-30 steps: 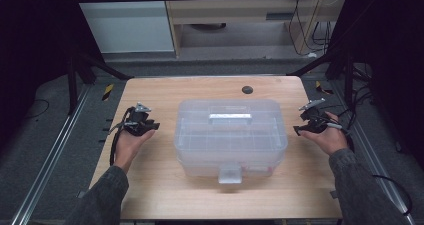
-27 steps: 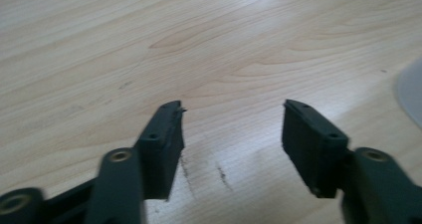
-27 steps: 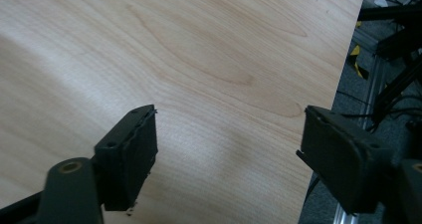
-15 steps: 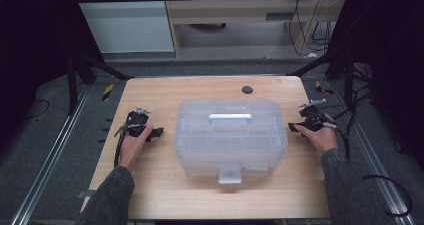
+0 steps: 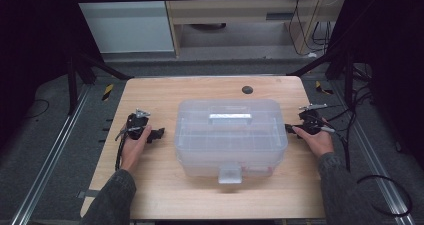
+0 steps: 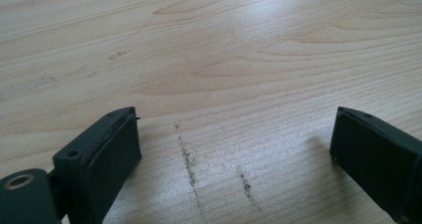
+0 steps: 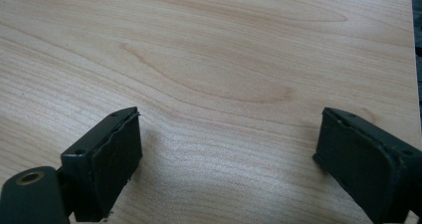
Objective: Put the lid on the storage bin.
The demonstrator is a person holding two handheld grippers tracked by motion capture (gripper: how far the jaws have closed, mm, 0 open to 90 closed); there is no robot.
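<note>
On the middle of the wooden tabletop (image 5: 150,195) sits a clear plastic storage box (image 5: 230,135), lid on, with a pale handle (image 5: 230,118) on top and a front latch (image 5: 229,174) facing the person. The left tool (image 5: 156,134) rests low on the tabletop just beside the box's left wall, and the right tool (image 5: 290,128) sits near its right wall; neither touches the box. Both are spread wide: in the left gripper view the two black pads (image 6: 112,157) stand well apart over bare wood with a few dark scuff marks, and the right gripper view shows the same wide gap over clean grain.

The step in hand looks like closing in on the box from both sides, either to lift it or to steady it while the latch is worked. To do it well, both tools should point at the box walls at the same height, low enough to catch a rib or the rim under the lid, since smooth clear plastic may slip. Moving in evenly should keep the box from skating sideways, and a gentle squeeze is best, as thin walls will likely flex.
</note>
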